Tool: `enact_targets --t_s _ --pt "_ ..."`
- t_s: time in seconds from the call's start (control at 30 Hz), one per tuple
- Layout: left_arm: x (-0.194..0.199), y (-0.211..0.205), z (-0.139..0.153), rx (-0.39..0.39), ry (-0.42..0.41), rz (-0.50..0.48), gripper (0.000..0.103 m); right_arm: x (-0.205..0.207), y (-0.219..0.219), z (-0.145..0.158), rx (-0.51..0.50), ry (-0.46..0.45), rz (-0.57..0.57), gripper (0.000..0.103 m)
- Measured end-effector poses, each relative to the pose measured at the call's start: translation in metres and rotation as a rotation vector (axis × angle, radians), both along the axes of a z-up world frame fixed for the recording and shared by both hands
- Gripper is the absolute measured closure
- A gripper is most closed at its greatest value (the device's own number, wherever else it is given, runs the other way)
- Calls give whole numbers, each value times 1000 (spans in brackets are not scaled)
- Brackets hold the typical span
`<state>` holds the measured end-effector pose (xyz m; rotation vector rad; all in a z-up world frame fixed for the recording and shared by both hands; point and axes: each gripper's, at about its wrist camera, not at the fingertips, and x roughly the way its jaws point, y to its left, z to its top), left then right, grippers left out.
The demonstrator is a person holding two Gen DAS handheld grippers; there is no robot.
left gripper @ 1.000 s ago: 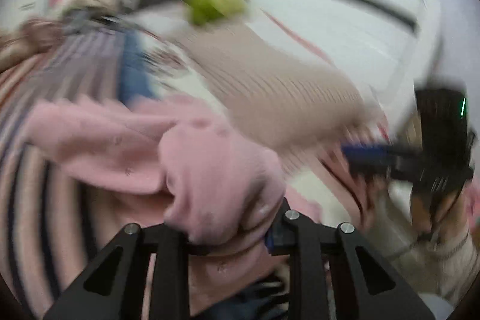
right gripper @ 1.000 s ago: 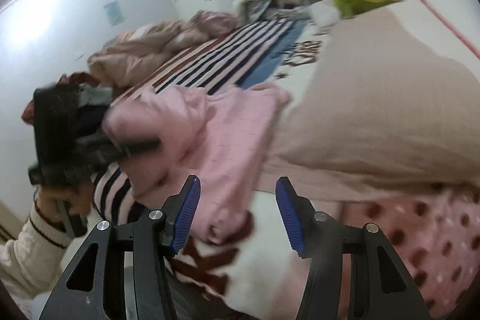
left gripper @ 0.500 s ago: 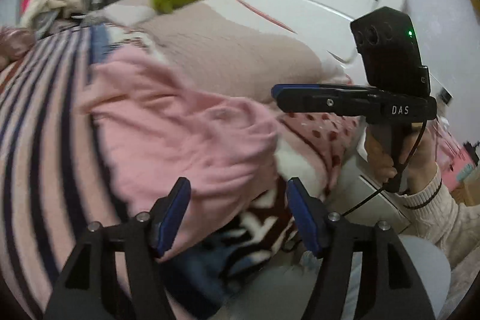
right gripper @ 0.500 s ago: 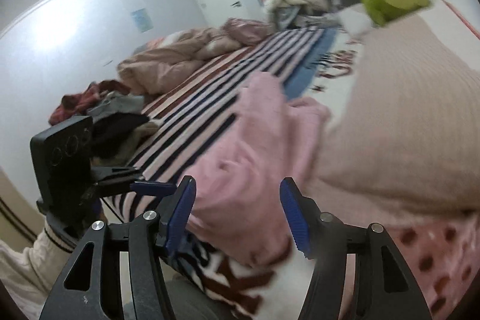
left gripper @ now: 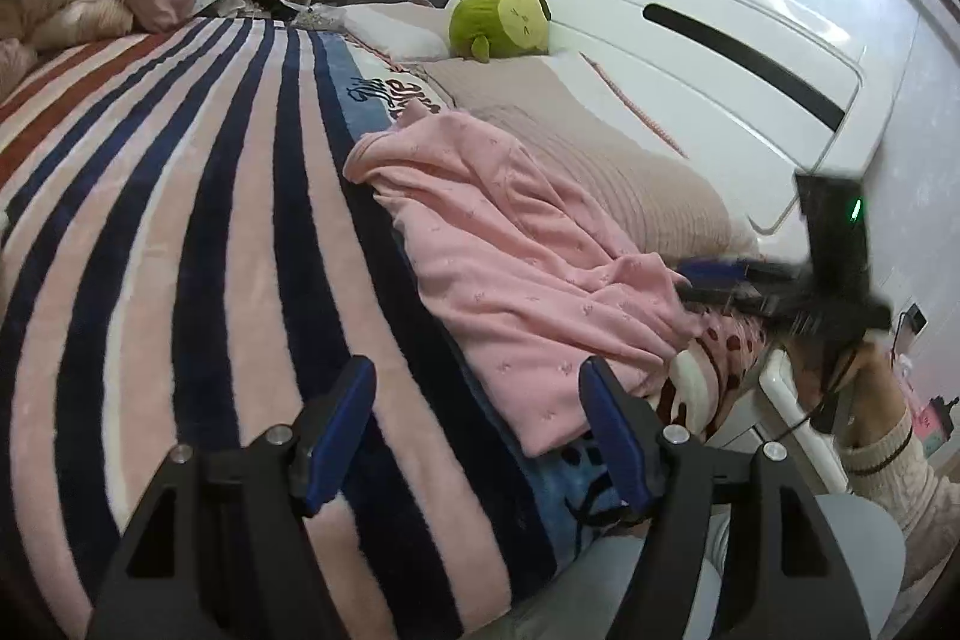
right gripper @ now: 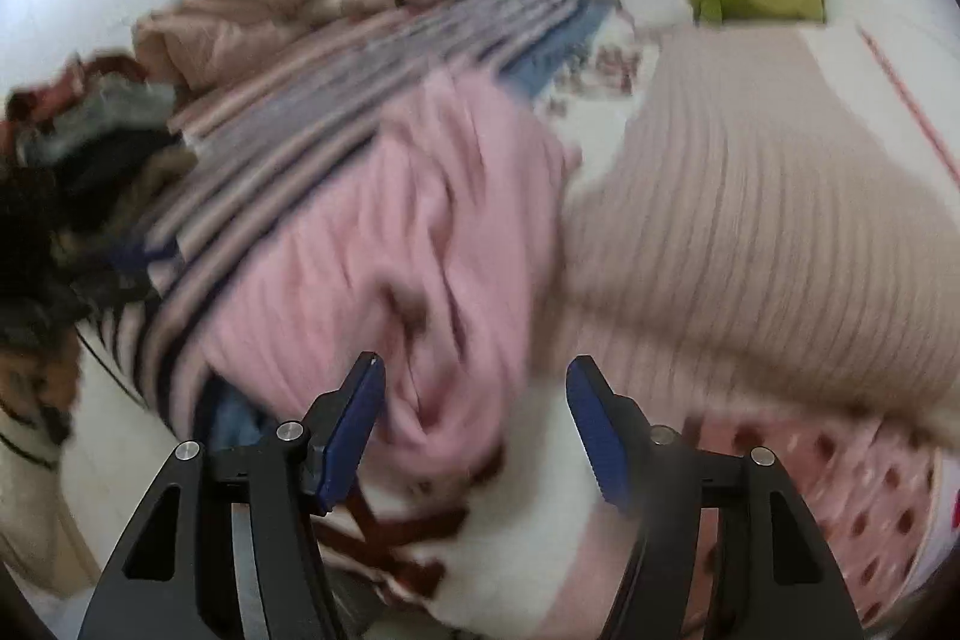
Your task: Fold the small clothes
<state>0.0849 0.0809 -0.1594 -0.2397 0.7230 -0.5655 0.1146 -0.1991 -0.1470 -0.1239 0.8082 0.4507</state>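
Observation:
A small pink garment (left gripper: 516, 256) lies loosely heaped on the striped blanket (left gripper: 180, 220) beside a beige pillow (left gripper: 594, 148). It also shows, blurred, in the right wrist view (right gripper: 390, 244). My left gripper (left gripper: 480, 424) is open and empty, just short of the garment's near edge. My right gripper (right gripper: 474, 424) is open and empty, right above the garment's near fold. The right gripper also shows in the left wrist view (left gripper: 714, 283), blurred, at the garment's right edge.
A green plush toy (left gripper: 501, 19) sits by the white headboard (left gripper: 708, 58). Crumpled pink bedding (left gripper: 54, 10) lies at the far left. A heap of dark clothes (right gripper: 90, 130) lies at the blanket's left side. A dotted pink cover (right gripper: 840, 490) lies under the pillow.
My left gripper has let go of the pink garment and drawn back, open. The garment now lies on the blanket. My right gripper has moved in over its near fold.

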Motion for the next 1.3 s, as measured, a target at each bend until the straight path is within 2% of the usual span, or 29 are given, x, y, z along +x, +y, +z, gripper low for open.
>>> enact_targets --t_s 0.1,0.17,0.3,0.37,0.4,0.47,0.53,0.6,0.7,0.77,0.83,0.87,0.93,1.0,1.07,1.13,1.17,1.2,1.23,1.3 --pt "3 2 -4 -19 -7 3 36 23 17 29 45 -30 20 34" --pt "5 8 -4 -33 -9 8 36 49 43 35 1 -34 49 33" --pt "4 17 -1 -50 -20 20 34 121 92 4 -152 26 33 35" --pt "3 22 0 -52 -23 27 33 148 104 -12 -178 50 35 66" --pt "4 24 -1 -52 -22 33 33 156 106 -17 -181 64 38 101" --pt "6 29 -3 -55 -17 40 33 158 98 -15 -172 48 2 99" --pt "11 31 -5 -72 -16 26 33 149 84 -2 -175 -16 -45 99" --pt "16 28 -7 -95 -8 2 30 145 67 8 -185 -41 -81 99" --pt "30 4 -12 -120 17 -61 28 148 42 7 -227 -48 -170 98" --pt "37 -13 -16 -129 37 -108 27 156 30 -8 -220 10 -189 94" --pt "47 -33 -25 -126 77 -142 27 154 24 -18 -221 68 -184 85" --pt "50 -40 -28 -127 94 -151 27 146 22 -17 -226 59 -176 82" --pt "54 -51 -36 -148 128 -172 27 124 18 -6 -192 34 -150 64" --pt "56 -59 -43 -134 147 -166 27 94 10 6 -65 60 -70 61" --pt "55 -67 -46 -90 142 -147 28 66 7 4 -1 115 6 61" --pt "52 -70 -46 -111 138 -157 52 38 9 -14 -79 136 32 61" --pt "50 -69 -46 -126 144 -155 67 31 9 -23 -115 141 26 61" --pt "46 -67 -46 -129 143 -142 77 24 7 -33 -147 140 10 61" --pt "43 -65 -45 -128 142 -142 79 16 2 -41 -141 135 -14 61" --pt "34 -59 -42 -99 131 -131 84 6 -6 -42 -66 133 -37 61"
